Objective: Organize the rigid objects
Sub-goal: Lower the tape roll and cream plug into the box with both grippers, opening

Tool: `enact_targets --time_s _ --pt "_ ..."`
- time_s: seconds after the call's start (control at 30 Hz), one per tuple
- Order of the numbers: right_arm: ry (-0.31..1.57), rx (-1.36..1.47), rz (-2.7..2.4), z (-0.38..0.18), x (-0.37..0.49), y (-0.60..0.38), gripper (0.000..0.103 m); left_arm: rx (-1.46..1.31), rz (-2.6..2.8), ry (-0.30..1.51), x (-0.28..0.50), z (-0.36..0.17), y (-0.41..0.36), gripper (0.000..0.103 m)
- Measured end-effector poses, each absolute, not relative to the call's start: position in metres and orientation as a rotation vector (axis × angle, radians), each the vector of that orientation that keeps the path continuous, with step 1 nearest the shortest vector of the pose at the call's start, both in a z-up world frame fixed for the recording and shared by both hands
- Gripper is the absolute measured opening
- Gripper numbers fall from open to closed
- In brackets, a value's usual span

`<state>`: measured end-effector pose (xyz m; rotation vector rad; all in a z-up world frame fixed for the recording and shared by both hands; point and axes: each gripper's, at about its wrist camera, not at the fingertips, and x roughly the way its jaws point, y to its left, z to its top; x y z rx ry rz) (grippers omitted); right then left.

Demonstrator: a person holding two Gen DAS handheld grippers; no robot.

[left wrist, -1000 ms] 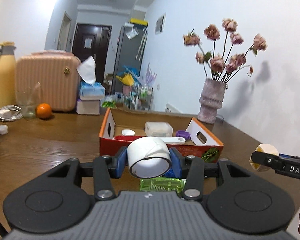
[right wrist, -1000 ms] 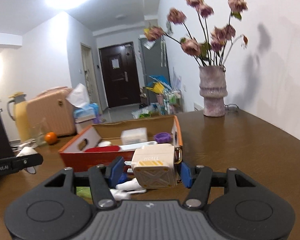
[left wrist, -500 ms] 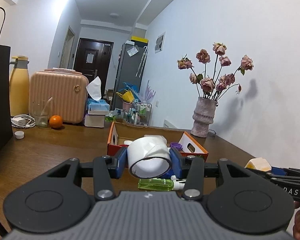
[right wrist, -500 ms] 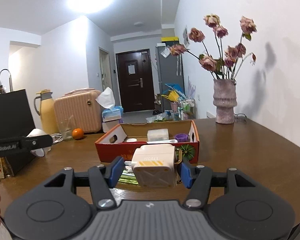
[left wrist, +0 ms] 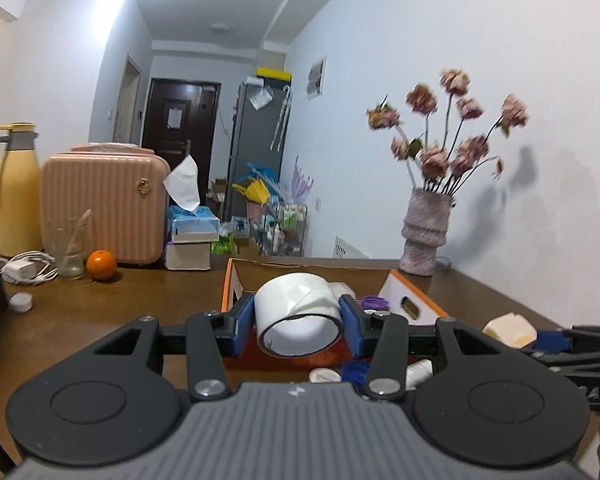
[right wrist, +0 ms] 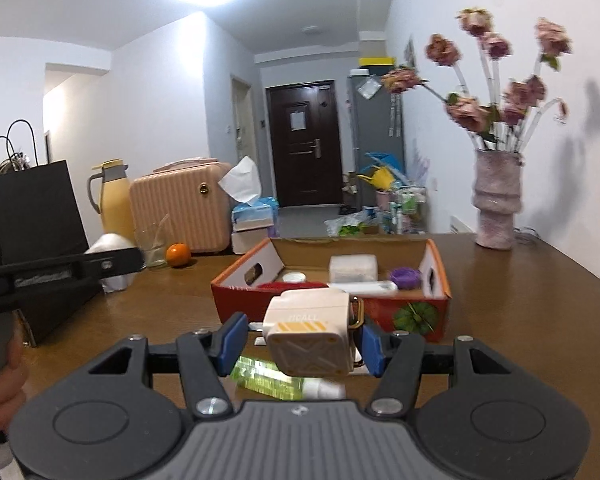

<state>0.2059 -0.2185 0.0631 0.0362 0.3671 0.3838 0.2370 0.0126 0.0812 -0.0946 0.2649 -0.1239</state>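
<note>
My left gripper (left wrist: 298, 328) is shut on a white tape roll (left wrist: 299, 322), held above the table just in front of the orange cardboard box (left wrist: 416, 304). My right gripper (right wrist: 300, 342) holds a cream square case (right wrist: 310, 330) with a yellow stripe; the blue pads (right wrist: 231, 338) stand slightly apart from its sides. The box (right wrist: 440, 276) lies ahead in the right wrist view and holds a clear container (right wrist: 353, 267), a purple item (right wrist: 406, 277) and a white lid (right wrist: 294, 277). A green bottle (right wrist: 278, 378) lies on the table under the right gripper.
A vase of dried roses (right wrist: 496, 204) stands at the back right. A pink suitcase (left wrist: 106, 208), yellow thermos (left wrist: 16, 190), glass (left wrist: 69, 250), orange (left wrist: 101, 265), tissue boxes (left wrist: 192, 236) and a charger cable (left wrist: 26, 270) sit at the back left. A black bag (right wrist: 36, 216) stands left.
Both grippers have moved forward toward the box and tilted; the box looms larger. The tape roll and the cream case stay in the jaws.
</note>
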Motion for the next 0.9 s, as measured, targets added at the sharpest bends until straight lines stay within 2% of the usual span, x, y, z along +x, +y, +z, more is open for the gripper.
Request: enact_targets --time_s 0.23,0.5,0.6,0.73,0.8,0.9 --pt "0.449 0.117 0.456 0.068 0.331 -0.202 0.058 -0.035 -0.113 0.384 0.383 0.069 0.021 0.047" --pt "0.650 0.173 0.509 0.043 0.484 -0.176 0.058 -0.030 -0.133 0.561 0.523 0.032 0.031 0.047" --pt "0.746 0.217 0.518 0.028 0.532 -0.166 0.058 -0.023 -0.158 0.602 0.553 0.023 0.033 0.047" --pt "0.842 0.287 0.514 0.011 0.576 -0.156 0.058 -0.011 -0.174 0.639 0.579 0.018 0.034 0.052" --pt "0.869 0.337 0.510 0.005 0.594 -0.154 0.059 -0.036 -0.166 0.633 0.587 0.020 0.042 0.059" --pt "0.865 0.388 0.483 -0.002 0.612 -0.154 0.060 -0.136 -0.197 0.642 0.592 0.019 0.059 0.060"
